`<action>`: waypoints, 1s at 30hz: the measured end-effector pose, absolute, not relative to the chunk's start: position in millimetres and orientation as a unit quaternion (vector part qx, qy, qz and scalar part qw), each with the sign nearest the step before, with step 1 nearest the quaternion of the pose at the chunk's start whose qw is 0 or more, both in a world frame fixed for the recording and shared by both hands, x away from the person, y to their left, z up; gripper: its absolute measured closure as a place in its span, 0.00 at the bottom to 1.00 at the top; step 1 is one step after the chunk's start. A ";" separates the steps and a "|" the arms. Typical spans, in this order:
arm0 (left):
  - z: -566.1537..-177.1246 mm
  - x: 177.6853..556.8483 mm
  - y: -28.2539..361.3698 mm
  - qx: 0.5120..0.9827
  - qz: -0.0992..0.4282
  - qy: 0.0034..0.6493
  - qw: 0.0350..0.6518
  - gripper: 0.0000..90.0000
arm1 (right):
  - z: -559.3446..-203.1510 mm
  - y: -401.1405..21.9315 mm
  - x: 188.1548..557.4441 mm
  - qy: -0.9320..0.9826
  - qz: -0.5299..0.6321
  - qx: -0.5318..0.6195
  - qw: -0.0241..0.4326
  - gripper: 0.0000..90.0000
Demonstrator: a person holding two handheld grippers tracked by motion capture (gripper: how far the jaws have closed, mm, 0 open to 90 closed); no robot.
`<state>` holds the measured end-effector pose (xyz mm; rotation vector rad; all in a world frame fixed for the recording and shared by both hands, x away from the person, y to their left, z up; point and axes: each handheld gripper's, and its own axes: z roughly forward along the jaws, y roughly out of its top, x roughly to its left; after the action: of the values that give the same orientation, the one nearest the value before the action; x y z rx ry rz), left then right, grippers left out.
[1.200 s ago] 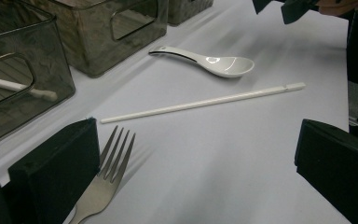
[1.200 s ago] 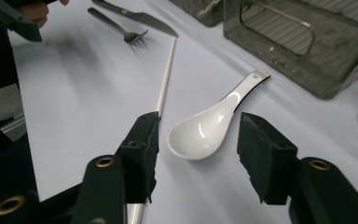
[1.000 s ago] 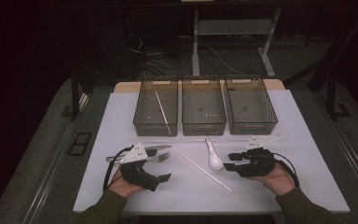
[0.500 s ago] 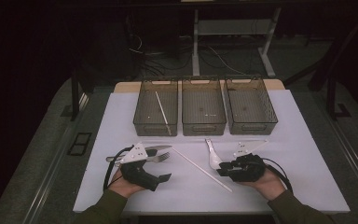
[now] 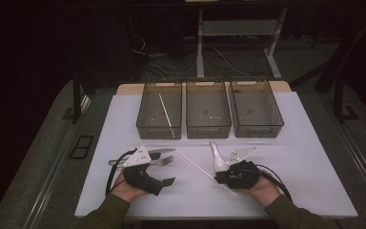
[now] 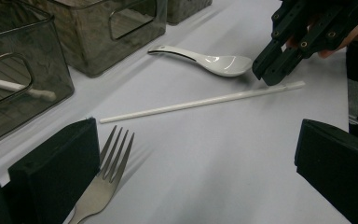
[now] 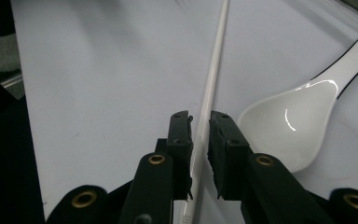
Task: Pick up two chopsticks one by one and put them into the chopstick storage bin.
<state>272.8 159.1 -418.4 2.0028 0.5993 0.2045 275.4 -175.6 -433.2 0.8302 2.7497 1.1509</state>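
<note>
The white chopstick [image 7: 210,88] is lying flat on the desk [image 5: 310,157], its long axis running straight out btwn the jaws of the right claw [image 7: 200,126] — that alignment is what the grab is turning on; the jaws have just been closing round it, a sliver of gap showing each side, so not yet clamping. The white spoon [image 7: 298,116] is sitting just beside. The left claw [image 6: 191,154] is hanging released by the fork [image 6: 107,172], farther off.

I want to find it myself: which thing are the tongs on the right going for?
Start at the three clear plastic bins, then come down the white table to the right tongs. Between their jaws lies a long thin white stick, beside a white ceramic spoon; it's straight and skinny, with no bowl.
</note>
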 end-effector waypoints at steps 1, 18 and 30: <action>-418.4 272.8 159.1 0.827 0.084 0.247 0.497 0.00 | -433.2 -175.6 275.4 0.888 0.372 0.268 0.024 0.87; -418.0 272.5 159.1 0.827 0.084 0.247 0.498 0.00 | -441.6 -161.9 275.1 0.905 0.333 0.259 0.049 0.90; -417.3 272.5 160.0 0.828 0.085 0.245 0.498 0.00 | -439.0 -169.4 272.5 0.911 0.317 0.260 0.043 0.92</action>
<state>272.5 160.0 -417.3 2.0032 0.5933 0.2069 272.5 -169.4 -439.0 0.7946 2.7864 0.9689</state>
